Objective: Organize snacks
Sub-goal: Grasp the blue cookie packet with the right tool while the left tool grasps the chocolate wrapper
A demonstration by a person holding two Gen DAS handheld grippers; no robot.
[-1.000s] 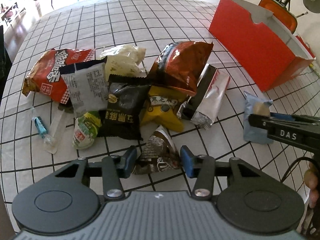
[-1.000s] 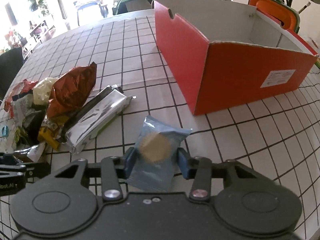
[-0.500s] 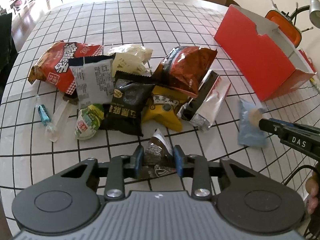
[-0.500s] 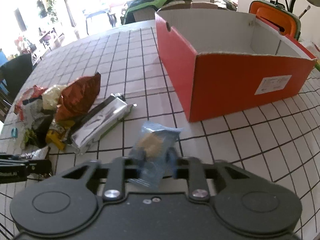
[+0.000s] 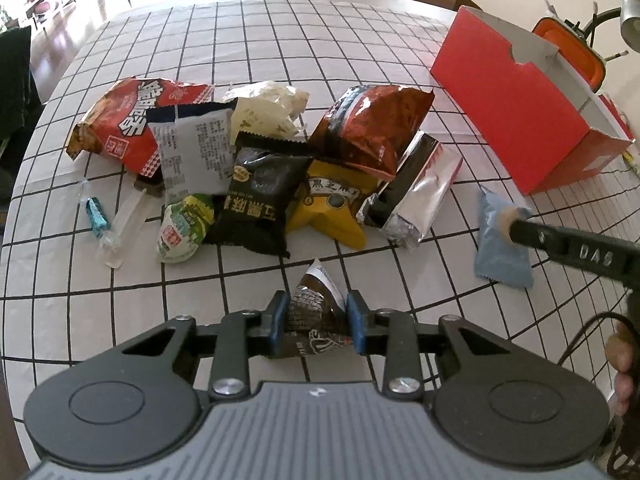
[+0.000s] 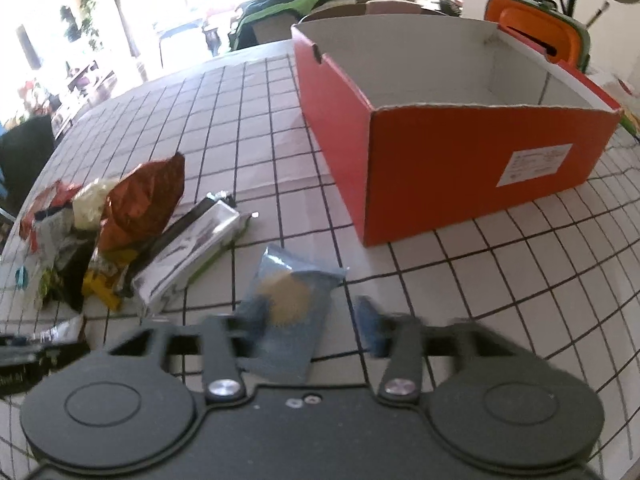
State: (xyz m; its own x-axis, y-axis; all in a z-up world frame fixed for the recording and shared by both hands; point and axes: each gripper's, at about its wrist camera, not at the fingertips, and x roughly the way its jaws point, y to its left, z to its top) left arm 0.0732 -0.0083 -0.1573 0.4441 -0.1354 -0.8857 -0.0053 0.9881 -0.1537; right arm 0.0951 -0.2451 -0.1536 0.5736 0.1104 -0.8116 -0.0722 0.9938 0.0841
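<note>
My left gripper [image 5: 316, 322] is shut on a small brown triangular snack packet [image 5: 314, 316] at the near edge of the snack pile. My right gripper [image 6: 310, 322] is open, its fingers wide apart; the light blue cookie packet [image 6: 288, 312] lies on the table by its left finger. That packet also shows in the left wrist view [image 5: 502, 244] under the right gripper's finger [image 5: 560, 240]. The open red box [image 6: 460, 152] stands beyond, with nothing visible inside.
A pile of snack bags lies on the checked tablecloth [image 5: 280, 40]: a red bag [image 5: 132, 120], a black bag [image 5: 256, 200], a yellow bag [image 5: 328, 204], a brown-red bag [image 5: 368, 128], a silver bar packet [image 5: 416, 196]. An orange container [image 6: 536, 28] stands behind the box.
My left gripper closed on the brown packet. My right gripper had closed on the blue packet, then opened wide, leaving the packet on the table.
</note>
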